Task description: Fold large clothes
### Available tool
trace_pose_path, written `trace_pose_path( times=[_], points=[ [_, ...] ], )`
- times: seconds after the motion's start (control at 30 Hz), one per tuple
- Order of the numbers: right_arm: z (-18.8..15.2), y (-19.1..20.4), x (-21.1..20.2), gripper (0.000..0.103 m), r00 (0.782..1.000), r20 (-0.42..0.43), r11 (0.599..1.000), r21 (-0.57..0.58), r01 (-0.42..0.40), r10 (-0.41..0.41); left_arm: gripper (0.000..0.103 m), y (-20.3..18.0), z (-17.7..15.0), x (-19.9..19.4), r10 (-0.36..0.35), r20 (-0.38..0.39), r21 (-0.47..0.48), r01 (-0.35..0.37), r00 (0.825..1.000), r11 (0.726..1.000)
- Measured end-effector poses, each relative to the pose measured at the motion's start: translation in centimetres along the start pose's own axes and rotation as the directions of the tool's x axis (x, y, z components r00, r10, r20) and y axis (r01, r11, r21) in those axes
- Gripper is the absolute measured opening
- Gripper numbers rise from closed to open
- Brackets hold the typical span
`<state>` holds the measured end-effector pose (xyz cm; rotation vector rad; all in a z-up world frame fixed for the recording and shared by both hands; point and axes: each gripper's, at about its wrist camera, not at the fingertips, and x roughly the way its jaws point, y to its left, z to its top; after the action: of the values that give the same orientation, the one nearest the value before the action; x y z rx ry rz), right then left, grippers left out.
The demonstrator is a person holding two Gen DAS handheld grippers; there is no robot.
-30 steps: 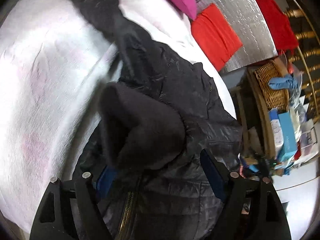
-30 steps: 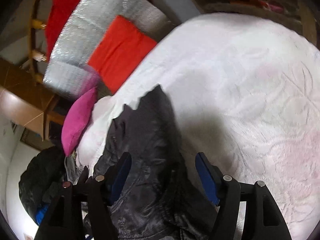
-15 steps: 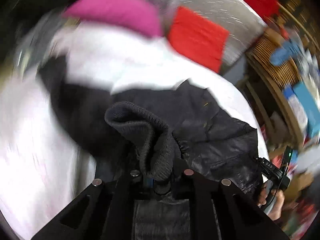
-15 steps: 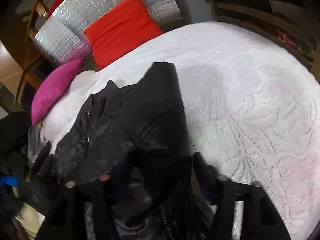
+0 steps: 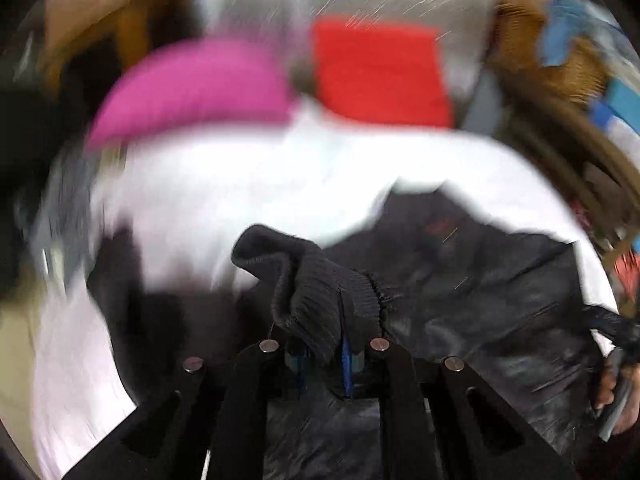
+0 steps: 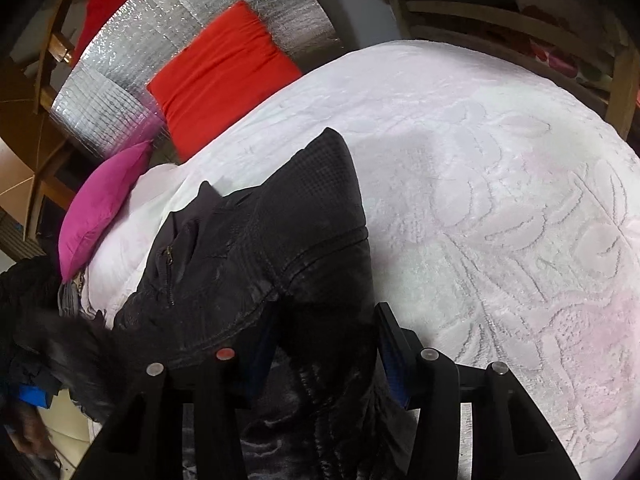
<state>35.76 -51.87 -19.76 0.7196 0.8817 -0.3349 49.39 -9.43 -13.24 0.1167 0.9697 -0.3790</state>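
Black jacket cuff (image 5: 320,300) pinched in left tool (image 5: 324,354).

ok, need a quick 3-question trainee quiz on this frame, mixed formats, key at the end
1. True or false: the left gripper is shut on the ribbed knit cuff of the black jacket.
2. Multiple choice: what lies between the right gripper fingers? A) the pink pillow B) bare bedspread C) dark jacket fabric
3. Fill in: in the right wrist view, the red cushion leans against a ____ quilted panel beyond the white bedspread.

Key
1. True: the cuff is pinched between the nearly closed fingers.
2. C; the pink pillow sits at the bed's far edge.
3. Silver.
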Motion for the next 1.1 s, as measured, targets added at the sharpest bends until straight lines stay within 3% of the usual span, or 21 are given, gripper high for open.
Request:
trace_pose_path(
  times=[0.1, 0.17, 0.33, 0.43, 0.5, 0.6, 0.7, 0.77, 0.83, 0.9, 0.97, 1.03, 1.1],
  points=[
    [0.0, 0.1, 0.0, 0.051, 1.0, -0.007, 1.0, 0.007, -0.007, 0.007, 0.025, 4.1, -3.2, 2.0, -0.042, -0.093, -0.119, 0.03, 0.995, 0.992],
    [0.0, -0.2, -0.3, 0.051, 1.0, -0.004, 0.999, 0.032, -0.017, 0.017, 0.033, 5.4, -4.5, 0.9, -0.08, -0.067, -0.152, 0.069, 0.995, 0.986],
    [0.7, -1.1, -3.2, 0.051, 0.993, 0.116, 0.997, 0.074, -0.03, 0.021, 0.051, 5.7, -6.0, -3.1, -0.038, 0.018, -0.137, 0.04, 0.999, 0.99],
    [1.0, -1.1, -5.1, 0.051, 0.976, 0.193, 0.992, 0.052, -0.113, 0.101, 0.053, 4.3, -5.2, -4.1, -0.073, 0.081, -0.124, 0.083, 0.994, 0.989],
    [0.8, -0.1, -6.0, 0.051, 0.959, 0.207, 0.981, -0.015, -0.195, 0.194, 0.059, 2.6, -4.5, -4.3, -0.097, 0.106, -0.11, 0.108, 0.99, 0.988],
    [0.3, 1.3, -5.6, 0.051, 0.944, 0.144, 0.954, -0.079, -0.289, 0.298, 0.068, -0.9, -3.0, -3.9, -0.159, 0.136, -0.093, 0.172, 0.978, 0.981],
    [0.5, 0.5, -4.6, 0.05, 0.91, 0.092, 0.914, -0.015, -0.404, 0.404, 0.075, -4.0, -2.0, -2.6, -0.218, 0.127, -0.079, 0.229, 0.968, 0.97],
    [1.0, -0.6, -3.5, 0.042, 0.884, 0.072, 0.884, 0.053, -0.465, 0.461, 0.075, -5.8, -1.6, -0.7, -0.212, 0.097, -0.073, 0.219, 0.973, 0.973],
    [0.8, -1.3, -1.7, 0.041, 0.856, 0.027, 0.845, 0.14, -0.515, 0.517, 0.075, -6.8, -1.8, 1.7, -0.194, 0.036, -0.077, 0.196, 0.98, 0.978],
    [0.9, -1.7, 0.0, 0.041, 0.846, -0.01, 0.831, 0.194, -0.521, 0.532, 0.075, -6.7, -2.9, 4.0, -0.17, -0.03, -0.102, 0.166, 0.985, 0.981],
    [0.6, -1.5, 2.0, 0.041, 0.856, -0.06, 0.841, 0.229, -0.49, 0.514, 0.075, -6.1, -4.4, 5.5, -0.181, -0.084, -0.136, 0.169, 0.98, 0.976],
    [0.3, -1.5, 3.2, 0.038, 0.905, -0.108, 0.898, 0.224, -0.38, 0.41, 0.075, -5.6, -6.2, 6.9, -0.201, -0.134, -0.172, 0.177, 0.97, 0.969],
    [0.5, -1.6, 3.8, 0.032, 0.932, -0.122, 0.926, 0.212, -0.313, 0.342, 0.075, -6.6, -7.7, 7.4, -0.201, -0.143, -0.146, 0.18, 0.969, 0.973]
  ],
)
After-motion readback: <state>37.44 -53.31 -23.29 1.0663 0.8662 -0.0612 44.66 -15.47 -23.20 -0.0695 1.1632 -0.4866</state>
